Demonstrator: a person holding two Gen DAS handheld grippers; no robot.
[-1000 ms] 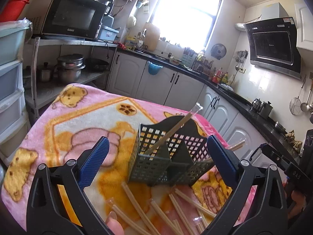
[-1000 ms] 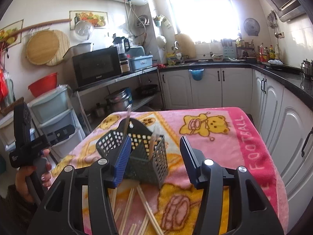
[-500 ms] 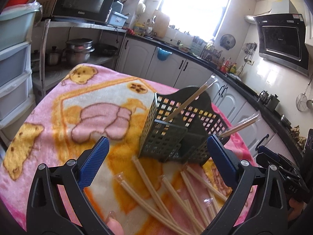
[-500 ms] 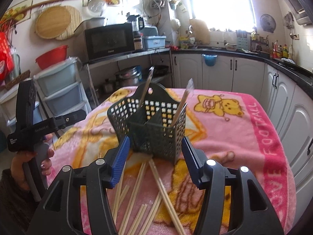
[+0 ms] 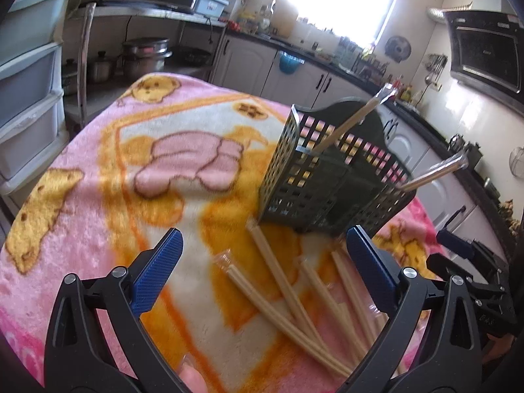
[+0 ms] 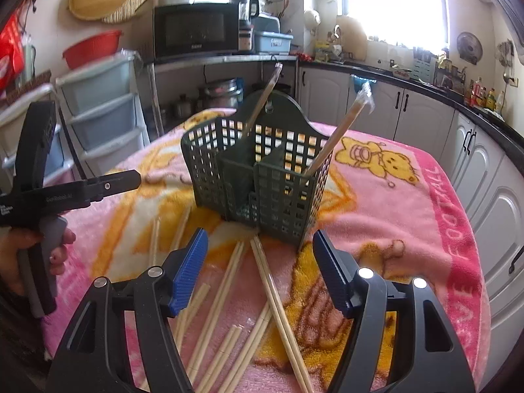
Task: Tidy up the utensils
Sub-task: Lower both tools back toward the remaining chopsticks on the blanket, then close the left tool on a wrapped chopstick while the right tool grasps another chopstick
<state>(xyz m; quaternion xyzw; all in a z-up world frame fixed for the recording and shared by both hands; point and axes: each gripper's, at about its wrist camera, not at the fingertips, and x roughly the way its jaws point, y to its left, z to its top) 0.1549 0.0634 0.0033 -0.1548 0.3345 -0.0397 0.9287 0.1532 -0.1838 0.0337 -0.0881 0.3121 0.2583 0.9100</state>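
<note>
Right wrist: blanket (image 6: pixel 409 216) reads "FOOTBALL" — partly cut off.

A black microwave (image 6: pixel 196 29) sits above pots (image 6: pixel 223 92), beside grey drawers (image 6: pixel 98 104).

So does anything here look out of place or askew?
Yes. Most wrapped chopsticks lie scattered and crossing on the pink blanket in front of the green caddy; only two lean inside it. The right gripper hangs over them with its fingers opening and nothing between them.
</note>
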